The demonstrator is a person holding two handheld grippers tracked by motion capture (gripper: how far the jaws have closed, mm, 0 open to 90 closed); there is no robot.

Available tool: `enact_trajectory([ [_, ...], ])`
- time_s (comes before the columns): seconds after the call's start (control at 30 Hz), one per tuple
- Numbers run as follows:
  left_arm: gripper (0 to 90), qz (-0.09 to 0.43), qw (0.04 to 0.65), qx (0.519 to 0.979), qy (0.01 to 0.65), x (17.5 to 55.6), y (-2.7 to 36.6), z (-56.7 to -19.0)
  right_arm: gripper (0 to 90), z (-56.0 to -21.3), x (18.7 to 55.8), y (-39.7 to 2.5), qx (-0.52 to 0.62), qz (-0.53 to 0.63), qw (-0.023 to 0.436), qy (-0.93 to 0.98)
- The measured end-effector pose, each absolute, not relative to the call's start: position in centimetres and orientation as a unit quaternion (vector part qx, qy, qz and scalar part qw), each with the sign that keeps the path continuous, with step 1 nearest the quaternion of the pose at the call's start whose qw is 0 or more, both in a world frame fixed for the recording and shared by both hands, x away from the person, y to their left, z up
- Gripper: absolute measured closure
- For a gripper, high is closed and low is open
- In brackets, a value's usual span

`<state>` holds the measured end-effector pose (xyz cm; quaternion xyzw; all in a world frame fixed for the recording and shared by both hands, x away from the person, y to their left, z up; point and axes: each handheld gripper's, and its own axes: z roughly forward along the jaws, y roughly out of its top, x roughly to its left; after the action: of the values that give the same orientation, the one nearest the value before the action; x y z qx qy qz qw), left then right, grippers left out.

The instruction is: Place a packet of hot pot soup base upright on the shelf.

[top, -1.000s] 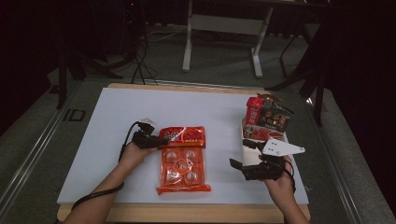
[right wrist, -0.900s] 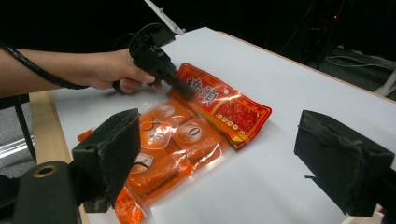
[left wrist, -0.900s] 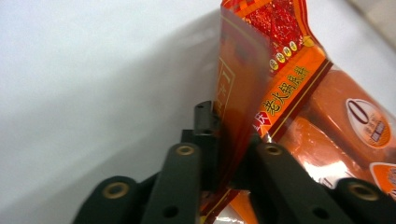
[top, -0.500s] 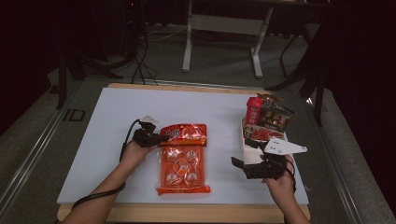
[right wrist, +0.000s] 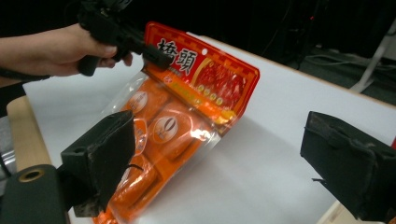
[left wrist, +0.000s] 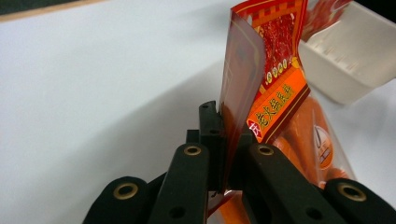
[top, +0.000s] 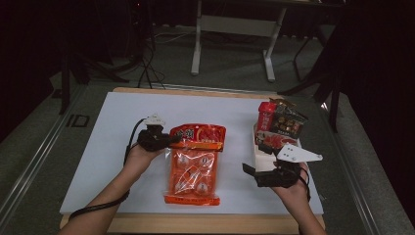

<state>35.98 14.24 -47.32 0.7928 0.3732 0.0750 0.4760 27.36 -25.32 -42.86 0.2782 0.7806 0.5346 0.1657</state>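
Note:
An orange snack packet (top: 193, 166) with a red header lies in the middle of the white table (top: 98, 142). My left gripper (top: 172, 139) is shut on the left corner of that header, which is lifted off the table; the clamped header (left wrist: 243, 93) stands upright between the jaws in the left gripper view. My right gripper (top: 249, 171) stands open at the right of the packet, apart from it, with nothing between its jaws. In the right gripper view the packet (right wrist: 173, 126) lies ahead and the left gripper (right wrist: 156, 56) holds its top corner.
A white tray (top: 262, 154) holding dark and red snack packs (top: 279, 122) stands at the right, just beyond my right gripper; its wall (left wrist: 345, 60) appears in the left gripper view. The table's wooden front edge (top: 205, 223) runs close to both forearms.
The left gripper has raised the packet's header slightly. The right gripper has drifted a little lower toward the front edge.

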Motion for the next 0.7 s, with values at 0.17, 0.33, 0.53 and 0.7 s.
enact_trajectory([
  [0.17, 89.4, 0.080, 0.492, 0.789, 0.359, 35.0, 14.0, -46.2, 13.1, -42.7, 27.5, -24.9, 0.280, 0.528, 0.170, 0.784],
  [0.33, 89.4, 0.081, 0.501, 0.788, 0.348, 34.3, 13.8, -45.5, 13.8, -43.1, 28.2, -24.2, 0.283, 0.526, 0.154, 0.787],
  [0.53, 89.5, 0.079, 0.508, 0.789, 0.337, 33.8, 13.9, -45.0, 13.8, -43.3, 29.1, -23.0, 0.278, 0.519, 0.145, 0.795],
  [0.7, 89.5, 0.076, 0.515, 0.788, 0.329, 33.5, 13.9, -44.7, 14.4, -43.3, 30.1, -22.2, 0.276, 0.519, 0.141, 0.797],
])
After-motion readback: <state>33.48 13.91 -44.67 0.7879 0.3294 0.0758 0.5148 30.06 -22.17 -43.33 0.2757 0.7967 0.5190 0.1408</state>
